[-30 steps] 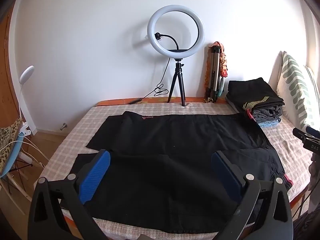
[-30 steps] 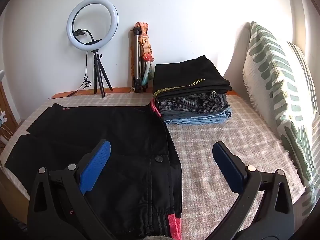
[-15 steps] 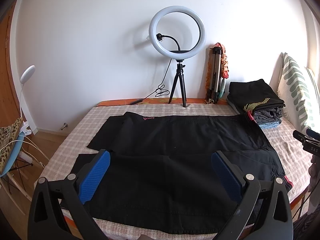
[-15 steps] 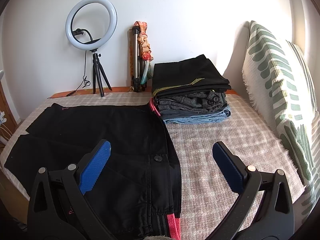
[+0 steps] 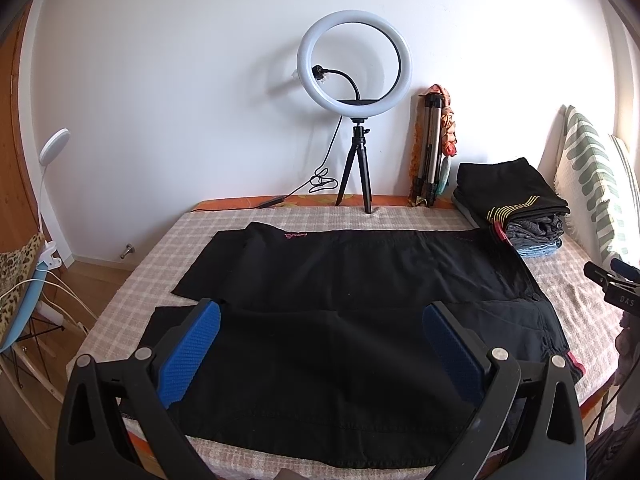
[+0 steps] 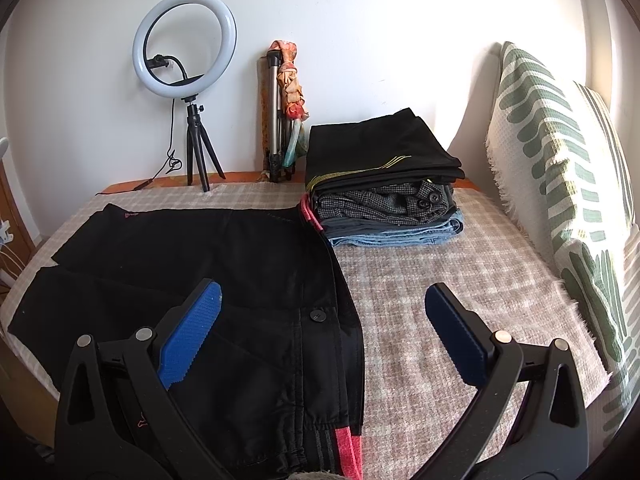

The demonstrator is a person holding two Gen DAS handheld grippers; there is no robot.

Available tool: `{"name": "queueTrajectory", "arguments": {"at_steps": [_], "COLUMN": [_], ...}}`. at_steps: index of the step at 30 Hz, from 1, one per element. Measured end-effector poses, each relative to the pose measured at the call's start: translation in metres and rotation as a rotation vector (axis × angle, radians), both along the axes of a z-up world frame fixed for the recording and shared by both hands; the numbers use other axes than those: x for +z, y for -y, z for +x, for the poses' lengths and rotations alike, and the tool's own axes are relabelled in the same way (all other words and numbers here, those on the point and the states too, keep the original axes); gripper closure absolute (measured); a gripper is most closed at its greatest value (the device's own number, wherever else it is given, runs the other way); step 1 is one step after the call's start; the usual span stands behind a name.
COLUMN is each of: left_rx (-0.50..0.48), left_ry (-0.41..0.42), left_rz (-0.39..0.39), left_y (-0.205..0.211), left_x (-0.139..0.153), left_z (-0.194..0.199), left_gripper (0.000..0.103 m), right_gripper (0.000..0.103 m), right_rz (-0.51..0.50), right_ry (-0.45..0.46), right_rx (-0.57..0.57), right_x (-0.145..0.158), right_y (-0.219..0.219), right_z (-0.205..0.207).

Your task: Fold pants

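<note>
Black pants point(image 5: 340, 312) lie spread flat across the checked bed point(image 6: 440, 292), legs toward nine o'clock and waistband toward three. Both the left gripper point(image 5: 320, 354) and right gripper point(image 6: 322, 334) hover above them with fingers released, holding nothing. A pile of folded clothes point(image 6: 384, 196) sits at twelve o'clock from the right gripper.

White wall point(image 5: 200, 80), checked bed point(image 6: 440, 280) — sunlit, ring light point(image 5: 354, 60)

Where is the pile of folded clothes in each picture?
Left wrist view: the pile of folded clothes sits far right, at the back of the bed, beside the striped pillow.
Right wrist view: the pile sits near the middle, just right of the black pants.
Shared landmark: the ring light stands to the pile's left in both views.
</note>
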State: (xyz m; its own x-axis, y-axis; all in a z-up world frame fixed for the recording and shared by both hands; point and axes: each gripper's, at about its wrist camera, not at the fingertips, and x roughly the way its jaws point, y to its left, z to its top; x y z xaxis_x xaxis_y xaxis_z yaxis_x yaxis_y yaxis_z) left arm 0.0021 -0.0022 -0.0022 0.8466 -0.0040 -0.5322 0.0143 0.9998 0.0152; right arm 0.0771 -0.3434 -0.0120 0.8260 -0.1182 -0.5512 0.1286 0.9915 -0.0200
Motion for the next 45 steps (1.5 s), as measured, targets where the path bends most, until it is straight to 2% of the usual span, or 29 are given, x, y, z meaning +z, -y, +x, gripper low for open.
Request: {"name": "queueTrajectory", "arguments": {"at_steps": [45], "left_rx": [-0.011], "left_ry": [-0.015], "left_rz": [-0.004], "left_y": [0.0007], "left_x": [-0.0022], "left_z": [0.0008], "left_gripper": [0.000], "right_gripper": [0.000], "right_rz": [-0.007], "right_ry": [-0.006], "right_rx": [0.012], "right_x": [-0.0016], "right_y": [-0.0089], "right_z": [0.0022]}}
